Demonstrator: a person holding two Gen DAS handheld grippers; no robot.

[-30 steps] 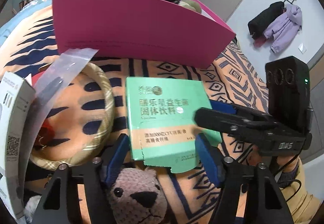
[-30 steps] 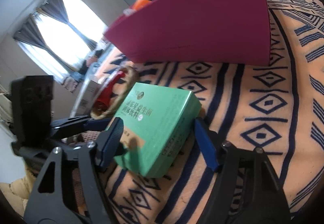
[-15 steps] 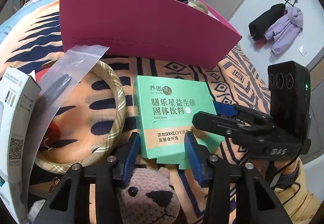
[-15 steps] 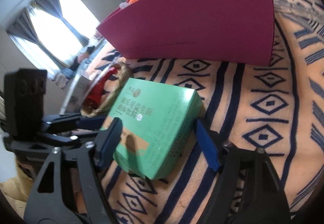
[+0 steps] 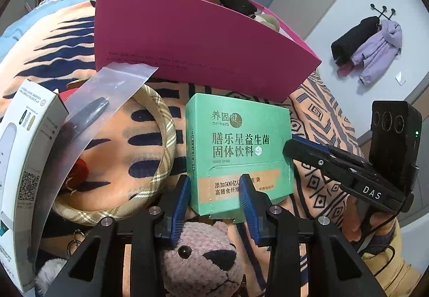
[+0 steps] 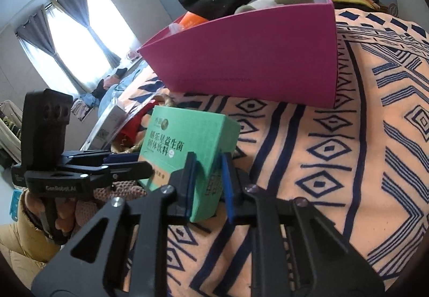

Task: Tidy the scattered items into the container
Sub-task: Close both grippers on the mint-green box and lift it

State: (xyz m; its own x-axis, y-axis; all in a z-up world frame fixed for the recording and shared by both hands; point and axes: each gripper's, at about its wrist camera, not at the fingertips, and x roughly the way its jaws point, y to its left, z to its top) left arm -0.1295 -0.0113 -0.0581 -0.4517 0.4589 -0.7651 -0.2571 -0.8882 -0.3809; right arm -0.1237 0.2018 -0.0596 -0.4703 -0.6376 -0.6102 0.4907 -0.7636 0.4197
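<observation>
A green drink-mix box (image 5: 238, 146) stands tilted on the patterned bedspread, in front of the magenta container (image 5: 187, 50). My left gripper (image 5: 215, 196) is shut on the box's near bottom edge. My right gripper (image 6: 207, 179) is shut on the box's right corner (image 6: 211, 162). The right gripper also shows in the left wrist view (image 5: 335, 162). The container (image 6: 257, 63) holds an orange item, black cloth and a plush toy.
A plush bear (image 5: 203, 259) lies under my left gripper. A plaid ring (image 5: 150, 162), a clear plastic bag (image 5: 88, 120), a white carton (image 5: 24, 162) and a red item (image 5: 79, 169) lie to the left. Open bedspread (image 6: 362, 162) lies to the right.
Both grippers have closed onto the green box. The box has risen at its near end and now stands more upright. The container looks slightly farther away.
</observation>
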